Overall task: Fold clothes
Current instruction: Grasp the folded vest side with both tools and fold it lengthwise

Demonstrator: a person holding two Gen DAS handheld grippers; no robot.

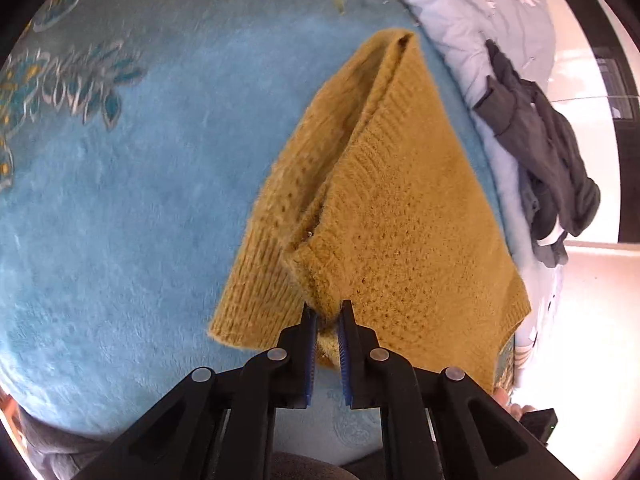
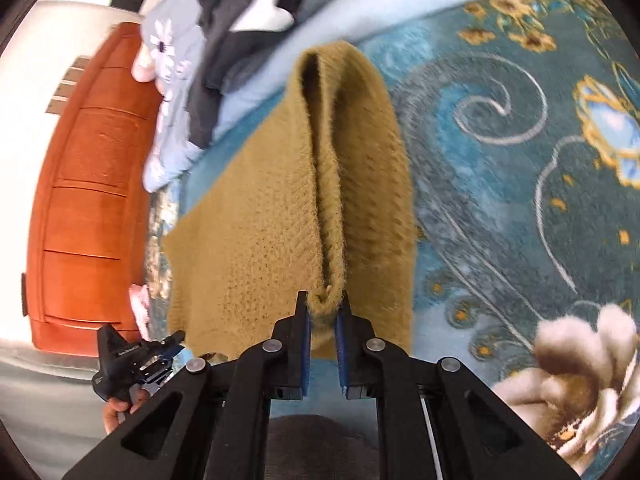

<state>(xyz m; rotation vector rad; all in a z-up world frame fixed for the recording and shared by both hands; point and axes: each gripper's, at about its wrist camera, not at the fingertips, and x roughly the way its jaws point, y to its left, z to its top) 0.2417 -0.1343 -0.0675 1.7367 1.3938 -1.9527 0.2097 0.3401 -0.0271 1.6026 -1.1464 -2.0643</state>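
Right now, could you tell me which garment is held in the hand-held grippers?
The mustard knit sweater, pinched by both the left hand-held gripper and right hand-held gripper; the dark grey garment lies untouched on the floral bedding.

Around you: rug, bedding, dark clothes, a dresser.

Below you lies a blue rug (image 1: 120,200) with gold and white flower patterns, seen richer in the right view (image 2: 520,160). Along its edge you have a pale blue quilt (image 1: 460,12) printed with daisies, and a heap of dark grey clothes (image 1: 540,152) lies on it. Beyond the quilt in your right view stands an orange-brown wooden dresser (image 2: 88,200) with drawers.
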